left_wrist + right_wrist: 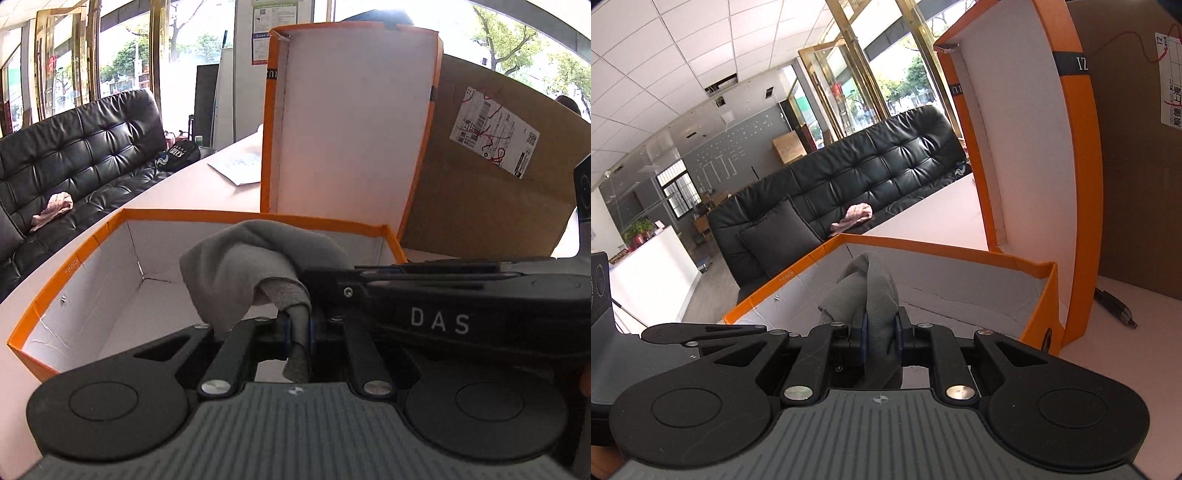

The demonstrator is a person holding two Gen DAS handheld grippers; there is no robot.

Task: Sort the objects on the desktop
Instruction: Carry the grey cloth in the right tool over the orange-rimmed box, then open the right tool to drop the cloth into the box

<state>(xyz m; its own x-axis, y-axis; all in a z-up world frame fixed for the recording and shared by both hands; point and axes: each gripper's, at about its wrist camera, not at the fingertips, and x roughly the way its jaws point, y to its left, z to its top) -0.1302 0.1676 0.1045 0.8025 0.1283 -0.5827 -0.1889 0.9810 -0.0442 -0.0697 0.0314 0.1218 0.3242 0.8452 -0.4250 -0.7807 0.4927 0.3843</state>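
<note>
pinching a soft grey cloth (pixel 243 269) from two sides, both tools are holding it above the open orange cardboard box with a white inside (pixel 122 218). the left gripper (pixel 300 338) is clenching its fingers on a narrow fold of the cloth, and the rest of the fabric is bunching up and forward over the box's interior. the right gripper (pixel 881 341) is likewise clamping its fingers on the grey cloth (pixel 871 291), which is rising in a rumpled hump just past the fingers, over the orange box (pixel 923 245). in the left view the right tool's black body is reaching in from the right, meeting the cloth beside the left fingers. the box is sitting on a pale pinkish surface (pixel 192 188), and its tall orange lid (pixel 351 125) is standing upright just behind it, leaning against a large brown cardboard carton with a shipping label (pixel 491 192). a black tufted leather sofa (pixel 81 147) is standing beyond the surface, with a pink rag (pixel 53 210) lying on its seat.
</note>
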